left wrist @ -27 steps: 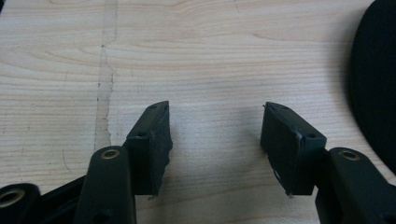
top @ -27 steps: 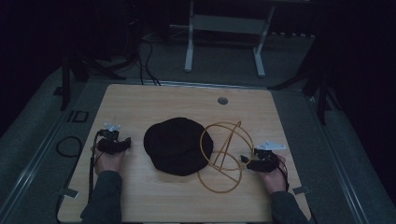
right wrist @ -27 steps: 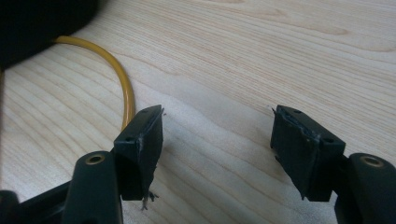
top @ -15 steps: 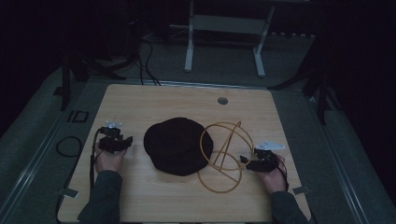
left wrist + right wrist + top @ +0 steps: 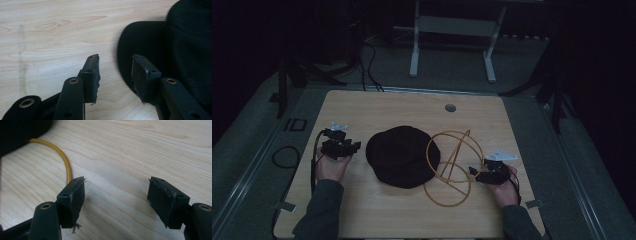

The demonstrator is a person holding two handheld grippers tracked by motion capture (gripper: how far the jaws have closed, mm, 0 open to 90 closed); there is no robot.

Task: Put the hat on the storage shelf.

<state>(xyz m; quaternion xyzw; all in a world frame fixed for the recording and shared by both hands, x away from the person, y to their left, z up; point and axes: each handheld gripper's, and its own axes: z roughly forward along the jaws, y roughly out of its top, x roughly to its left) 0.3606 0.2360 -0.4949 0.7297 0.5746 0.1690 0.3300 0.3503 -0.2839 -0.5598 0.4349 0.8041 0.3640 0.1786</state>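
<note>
A black cap (image 5: 402,155) lies in the middle of the wooden table (image 5: 387,107). A stand of yellow hoops (image 5: 452,160) rests against its right side. My left gripper (image 5: 354,146) is just left of the cap, pointing at it. In the left gripper view its jaws (image 5: 115,58) stand open, the cap's brim (image 5: 140,40) just beyond the tips with nothing pinched. My right gripper (image 5: 473,171) is at the right of the hoops. Its jaws (image 5: 116,181) are wide open over bare wood, and a yellow hoop (image 5: 65,162) curves past the left pad.
A round cable hole (image 5: 450,107) sits near the table's far edge. Dark floor surrounds the table, with a cable loop (image 5: 287,155) at the left and a white desk frame (image 5: 452,30) behind. The person's forearms come in at the near edge.
</note>
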